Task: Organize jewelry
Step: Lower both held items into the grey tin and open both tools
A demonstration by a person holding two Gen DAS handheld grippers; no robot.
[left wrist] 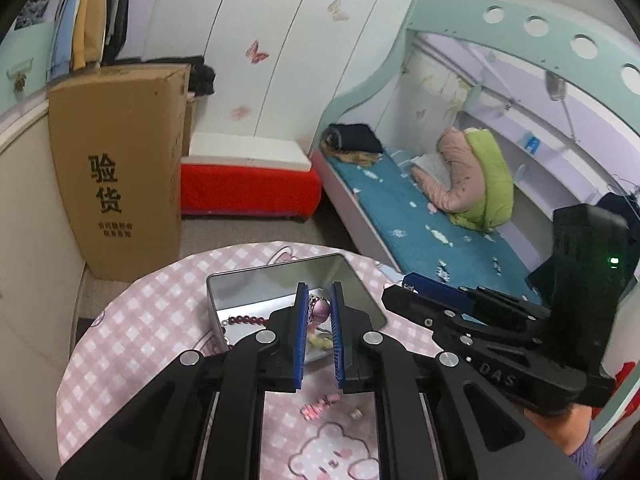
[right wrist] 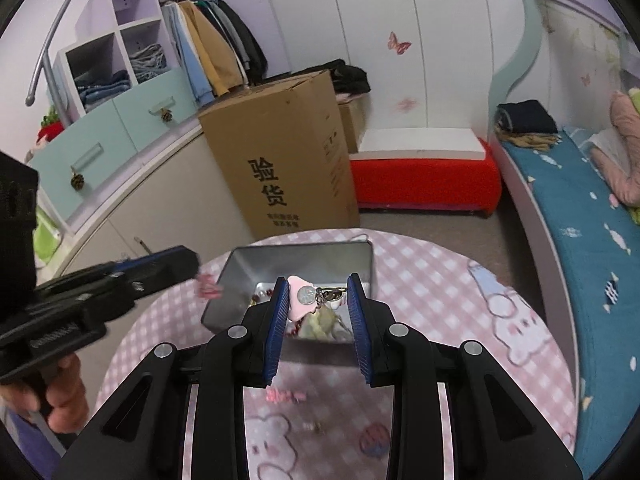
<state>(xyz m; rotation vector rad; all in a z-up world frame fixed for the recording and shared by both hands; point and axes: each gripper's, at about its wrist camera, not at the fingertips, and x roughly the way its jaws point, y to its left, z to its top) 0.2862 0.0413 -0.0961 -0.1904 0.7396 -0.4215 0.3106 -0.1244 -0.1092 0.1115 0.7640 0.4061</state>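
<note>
Left gripper (left wrist: pixel 319 312) is pinched nearly closed, nothing visibly clamped; right gripper (right wrist: pixel 319 300), stamped "DAS", stands partly open and empty. Both hang over the metal tin (right wrist: pixel 304 258) of jewelry on the pink checked table (right wrist: pixel 420 280). Far behind, a cardboard box (right wrist: pixel 280 160) reads "验货"

Checked round table (right wrist: pixel 440 280), open tin (right wrist: pixel 304 256), pink trinket (right wrist: pixel 284 396)

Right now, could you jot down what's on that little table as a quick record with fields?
Surface: round table with pink checked cloth
Container: open metal tin
In tin: dark red bead string, purple bead pendant, other small trinkets
Still on cloth: pink hair clip, small pale earring
Left tongs: shut, empty
Right tongs: open, empty
</note>
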